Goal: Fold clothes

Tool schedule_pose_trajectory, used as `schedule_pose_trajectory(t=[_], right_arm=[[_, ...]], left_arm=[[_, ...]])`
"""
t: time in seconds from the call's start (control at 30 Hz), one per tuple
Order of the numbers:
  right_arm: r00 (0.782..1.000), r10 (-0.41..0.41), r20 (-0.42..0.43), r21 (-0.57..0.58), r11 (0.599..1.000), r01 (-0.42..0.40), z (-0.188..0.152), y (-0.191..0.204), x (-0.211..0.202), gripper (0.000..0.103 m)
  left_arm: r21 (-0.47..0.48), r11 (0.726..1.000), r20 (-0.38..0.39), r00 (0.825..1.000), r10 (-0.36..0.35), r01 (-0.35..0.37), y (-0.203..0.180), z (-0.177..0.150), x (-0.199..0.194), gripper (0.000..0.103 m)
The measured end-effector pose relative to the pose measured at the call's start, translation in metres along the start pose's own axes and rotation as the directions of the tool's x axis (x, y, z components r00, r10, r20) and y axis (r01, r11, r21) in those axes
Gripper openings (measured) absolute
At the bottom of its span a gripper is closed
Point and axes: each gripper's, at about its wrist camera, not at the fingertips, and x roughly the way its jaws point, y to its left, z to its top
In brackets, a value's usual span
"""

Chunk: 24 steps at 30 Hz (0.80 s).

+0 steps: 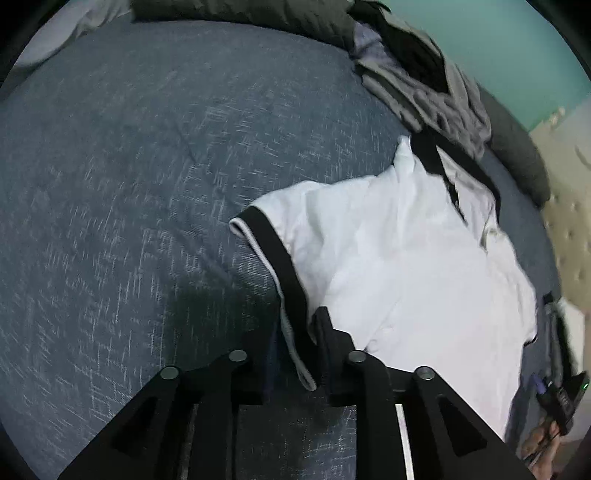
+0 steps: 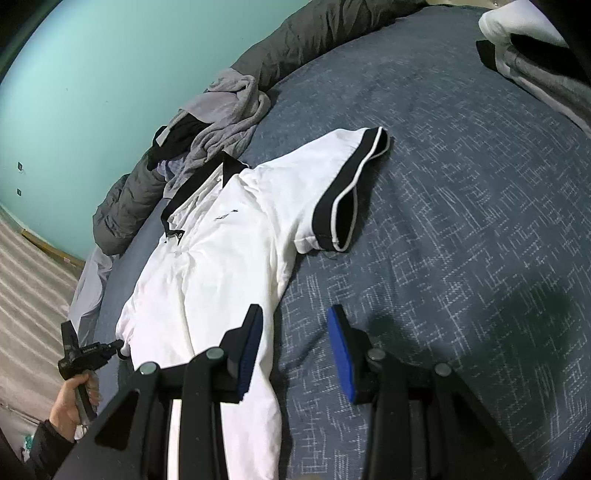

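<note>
Bed under my grippers: blue-grey woven bedspread (image 2: 461, 221), pale crosshatch flecks. White polo shirt (image 2: 229, 236) lies flat on it, black collar, black-banded sleeve (image 2: 351, 192) spread out to side. Beyond collar, heap of grey clothes (image 2: 225, 122), touching shirt's collar end. Dark grey quilted blanket (image 2: 314, 33) bunched along far edge by teal wall. Folded stack of white, black and grey garments (image 2: 532, 59) sits on far corner, well apart from shirt.
</note>
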Motion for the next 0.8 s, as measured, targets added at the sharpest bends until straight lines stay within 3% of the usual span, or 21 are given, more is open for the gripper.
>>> schedule_pose_trajectory(t=[0.13, 0.33, 0.43, 0.5, 0.6, 0.73, 0.8], right_arm=[[1.000, 0.001, -0.001, -0.009, 1.000, -0.001, 0.001, 0.002, -0.001, 0.037], [1.000, -0.001, -0.001, -0.005, 1.000, 0.001, 0.001, 0.002, 0.000, 0.037], [1.000, -0.002, -0.004, -0.010, 1.000, 0.002, 0.002, 0.002, 0.001, 0.037], [1.000, -0.006, -0.004, -0.015, 1.000, 0.005, 0.002, 0.002, 0.002, 0.037], [1.000, -0.007, -0.006, -0.016, 1.000, 0.007, 0.004, 0.002, 0.006, 0.037], [1.000, -0.002, -0.011, -0.019, 1.000, 0.002, 0.004, 0.006, 0.009, 0.037], [1.000, -0.003, -0.015, -0.034, 0.999, 0.002, 0.004, 0.010, 0.012, 0.037]], left_arm=[[-0.078, 0.997, 0.052, 0.999, 0.000, 0.004, 0.022, 0.002, -0.009, 0.045], [-0.157, 0.986, 0.146, 0.989, -0.030, 0.053, 0.040, 0.022, -0.017, 0.050], [-0.234, 0.967, 0.214, 0.976, -0.047, 0.098, 0.052, 0.029, -0.023, 0.051], [-0.266, 0.960, 0.234, 0.972, -0.021, 0.085, 0.062, 0.030, -0.024, 0.050], [-0.227, 0.971, 0.159, 0.986, -0.043, 0.079, 0.062, 0.028, -0.010, 0.050], [-0.197, 0.976, 0.136, 0.989, -0.065, 0.091, 0.059, 0.027, 0.003, 0.049], [-0.166, 0.981, 0.135, 0.988, -0.078, 0.100, 0.050, 0.029, 0.010, 0.030]])
